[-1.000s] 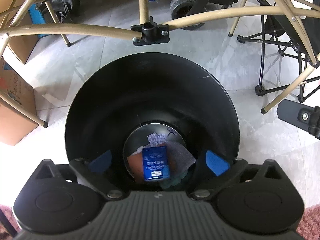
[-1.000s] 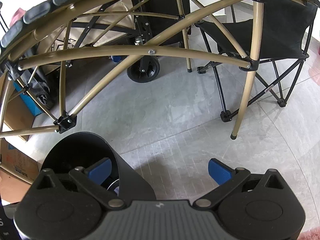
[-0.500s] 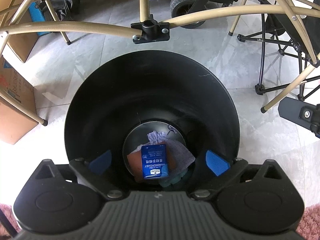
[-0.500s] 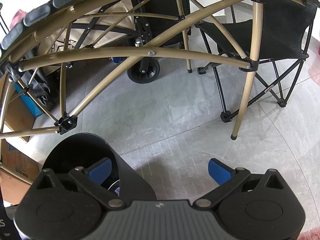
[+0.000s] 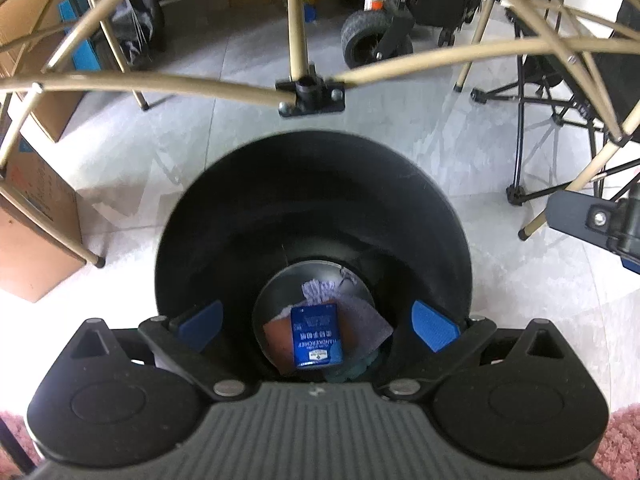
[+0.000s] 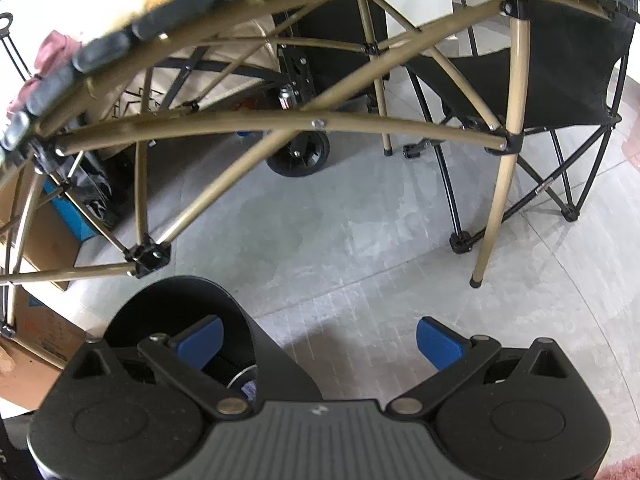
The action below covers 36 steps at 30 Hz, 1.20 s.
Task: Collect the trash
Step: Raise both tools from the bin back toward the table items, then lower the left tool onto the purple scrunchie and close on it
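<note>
The left gripper (image 5: pixel 316 322) hangs right over the mouth of the black bin (image 5: pixel 312 216), looking straight down into it. Its two blue-tipped fingers (image 5: pixel 200 320) are spread wide apart, released, with nothing between them. Down at the bottom of the bin lies the trash: a blue tissue packet (image 5: pixel 316 335) with white lettering sits on top, an orange-brown piece (image 5: pixel 278 334) pokes out beside it on one side, and a crumpled grey-lilac cloth or tissue (image 5: pixel 356 316) spreads out behind and to the other side. Something teal (image 5: pixel 360 366) shows just below the cloth, partly hidden by the gripper body, so I cannot tell what it is.

The right gripper (image 6: pixel 318 340) is off to the side, its fingers (image 6: pixel 440 342) also wide open and holding nothing. One blue fingertip sits in front of the bin's opening (image 6: pixel 180 300), the other over bare grey floor tiles (image 6: pixel 340 232). From the left camera, a part of that right gripper shows at the far edge (image 5: pixel 596 220), well apart from the bin.

The bin stands on the floor under a frame of tan metal tubes (image 5: pixel 160 82) joined by a black bracket (image 5: pixel 312 96). Cardboard boxes (image 5: pixel 36 236) stand off to one side, a black folding chair (image 6: pixel 560 80) to the other, and a black wheel (image 6: pixel 300 156) rests on the tiles farther back. A bit of pink rug (image 5: pixel 624 440) shows at the lower corner.
</note>
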Available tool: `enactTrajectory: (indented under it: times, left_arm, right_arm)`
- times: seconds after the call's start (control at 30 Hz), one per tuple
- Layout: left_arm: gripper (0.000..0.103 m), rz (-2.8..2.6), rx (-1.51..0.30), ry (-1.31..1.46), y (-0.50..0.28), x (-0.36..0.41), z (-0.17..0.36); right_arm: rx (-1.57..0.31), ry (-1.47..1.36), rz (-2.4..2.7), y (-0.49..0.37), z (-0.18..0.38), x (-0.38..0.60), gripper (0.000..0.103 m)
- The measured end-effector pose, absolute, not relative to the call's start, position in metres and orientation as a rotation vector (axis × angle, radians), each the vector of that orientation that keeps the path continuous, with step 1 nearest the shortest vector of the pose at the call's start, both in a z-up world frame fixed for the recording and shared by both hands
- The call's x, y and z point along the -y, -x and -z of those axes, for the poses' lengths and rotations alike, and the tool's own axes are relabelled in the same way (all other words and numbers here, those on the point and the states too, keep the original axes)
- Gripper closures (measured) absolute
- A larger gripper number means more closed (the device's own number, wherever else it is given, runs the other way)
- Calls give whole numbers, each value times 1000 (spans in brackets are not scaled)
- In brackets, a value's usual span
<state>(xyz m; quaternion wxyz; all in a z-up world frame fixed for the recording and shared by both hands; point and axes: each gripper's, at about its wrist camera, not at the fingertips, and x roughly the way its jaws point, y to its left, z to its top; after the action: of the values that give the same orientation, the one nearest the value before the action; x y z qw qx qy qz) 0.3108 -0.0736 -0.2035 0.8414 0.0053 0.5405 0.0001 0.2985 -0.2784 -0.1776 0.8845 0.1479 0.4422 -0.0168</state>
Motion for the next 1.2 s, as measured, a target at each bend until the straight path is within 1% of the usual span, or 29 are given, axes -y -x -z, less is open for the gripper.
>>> enactTrajectory:
  times: [0.23,0.53,0.97,1.2]
  left_arm:
    - [0,17,-1034,-1,-295,67,173]
    - [0,23,-883,-4,-270,55,130]
    - [0,19,-627,76,-234,30,44]
    - [0,-10,-497,91,-235,18,0]
  right_arm:
    - [-852,-309,-10,-288,157,274,0]
    - [-708,-280,-47,-267,119,267,0]
    - [-457,-217,-82,-239,38,256,0]
    - [-347,-205,-106,-244,-1,250,0]
